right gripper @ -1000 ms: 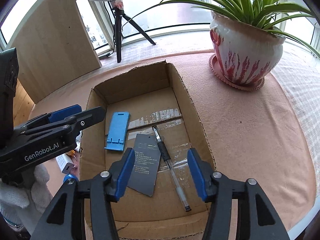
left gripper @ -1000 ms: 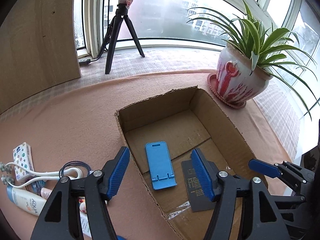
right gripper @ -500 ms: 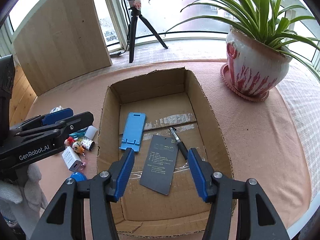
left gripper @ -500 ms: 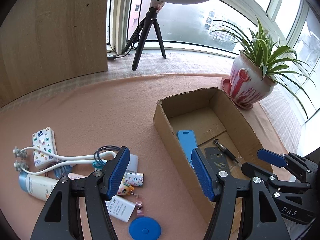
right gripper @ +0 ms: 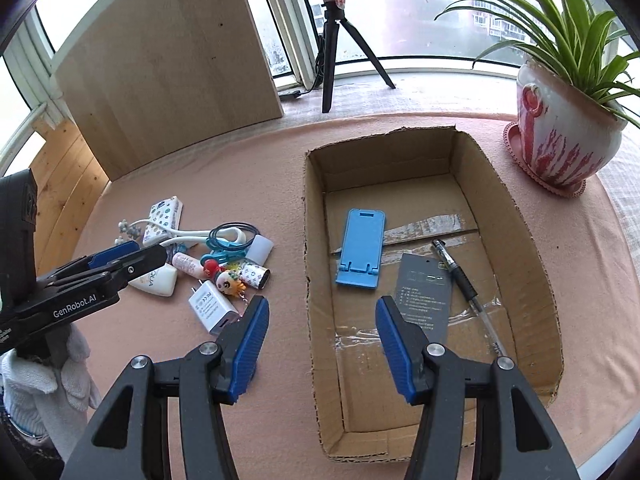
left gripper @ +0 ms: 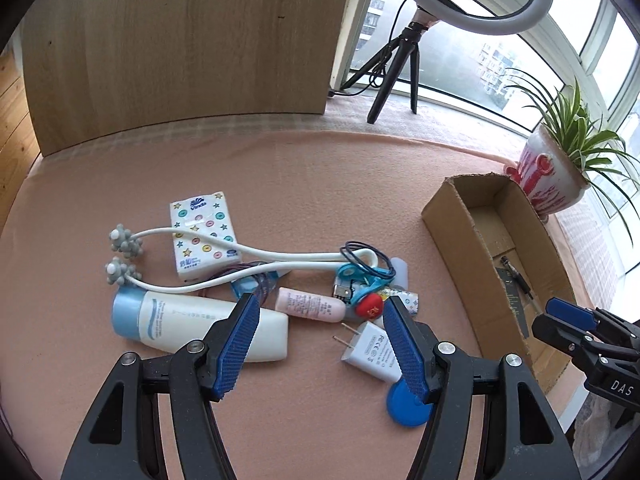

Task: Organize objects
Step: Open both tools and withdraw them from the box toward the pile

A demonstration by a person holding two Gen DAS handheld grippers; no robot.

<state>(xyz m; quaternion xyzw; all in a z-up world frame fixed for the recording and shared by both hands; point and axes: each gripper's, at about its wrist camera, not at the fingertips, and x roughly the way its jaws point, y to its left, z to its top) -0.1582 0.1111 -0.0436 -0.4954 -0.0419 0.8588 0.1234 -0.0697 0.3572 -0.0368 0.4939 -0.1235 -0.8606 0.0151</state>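
Stuff in the pile on the pink cloth (left gripper: 280, 176) hides other stuff. The white roller massager (left gripper: 224, 256) lies across the tissue pack (left gripper: 202, 232), and its looped end and some thin cords cover the teal clip (left gripper: 360, 276). The blue disc (left gripper: 404, 404) peeks out from behind the left gripper (left gripper: 320, 344), so only part shows. The small print on the lotion tube (left gripper: 188, 324) is too tiny to read.

The left camera sees just a slice of the cardboard box (left gripper: 452, 224), with the pen (left gripper: 516, 276) inside. The right camera looks straight into the box (right gripper: 316, 280) and shows the blue phone stand (right gripper: 360, 252), the dark card (right gripper: 424, 296) and the pen (right gripper: 468, 288). It also shows the little doll charm (right gripper: 228, 282) by the white plug (right gripper: 212, 308), and a white glove (right gripper: 44, 396) holding the left gripper (right gripper: 116, 256).

A second ago the left camera looked into the box. Now it has swung over to the pile, and the right gripper (right gripper: 318, 336) has slid to the box's left wall. Both grippers are partly open and hold nothing.
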